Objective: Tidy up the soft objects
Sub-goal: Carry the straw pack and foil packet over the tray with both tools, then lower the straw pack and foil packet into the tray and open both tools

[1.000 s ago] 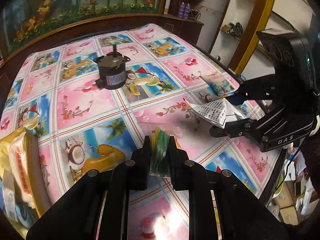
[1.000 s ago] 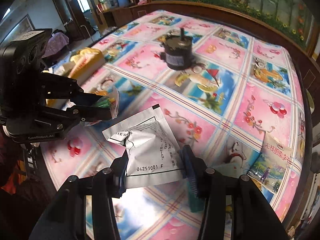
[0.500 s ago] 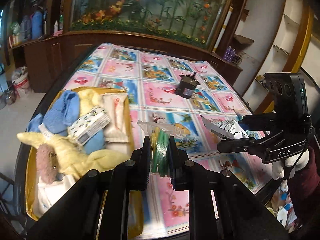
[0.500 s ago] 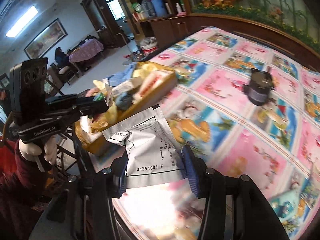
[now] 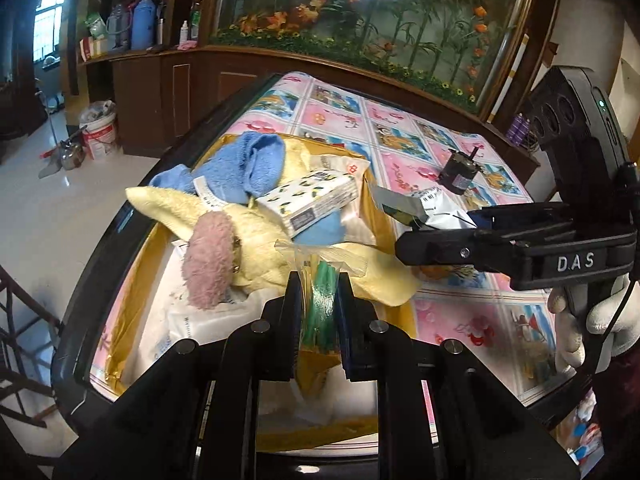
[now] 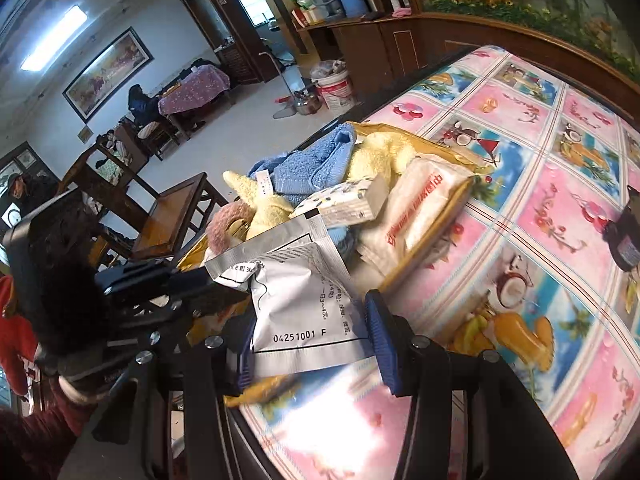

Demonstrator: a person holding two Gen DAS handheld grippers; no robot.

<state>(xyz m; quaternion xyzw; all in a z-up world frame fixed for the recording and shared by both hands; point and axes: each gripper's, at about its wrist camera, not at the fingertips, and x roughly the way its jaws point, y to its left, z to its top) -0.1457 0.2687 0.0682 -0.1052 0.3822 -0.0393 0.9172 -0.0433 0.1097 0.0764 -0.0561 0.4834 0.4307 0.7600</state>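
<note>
My left gripper [image 5: 318,300] is shut on a clear plastic bag of green strips [image 5: 320,292], held over the near end of a gold tray [image 5: 390,224]. The tray holds a blue towel [image 5: 256,164], a yellow plush [image 5: 256,236] with a pink fuzzy part [image 5: 208,260], a patterned tissue pack [image 5: 316,200] and white packets [image 6: 420,204]. My right gripper [image 6: 310,340] is shut on a silver-white sachet [image 6: 296,308], held just above the tray's right edge; it also shows in the left wrist view [image 5: 436,240].
The tray sits at the left end of a table with a pink and blue cartoon cloth [image 5: 400,136]. A small black motor [image 5: 458,168] stands further along the table. A wooden chair [image 6: 172,216] and floor lie beyond the table's edge.
Both grippers have swung from the middle of the table to the tray, each carrying its item. The motor is now far behind.
</note>
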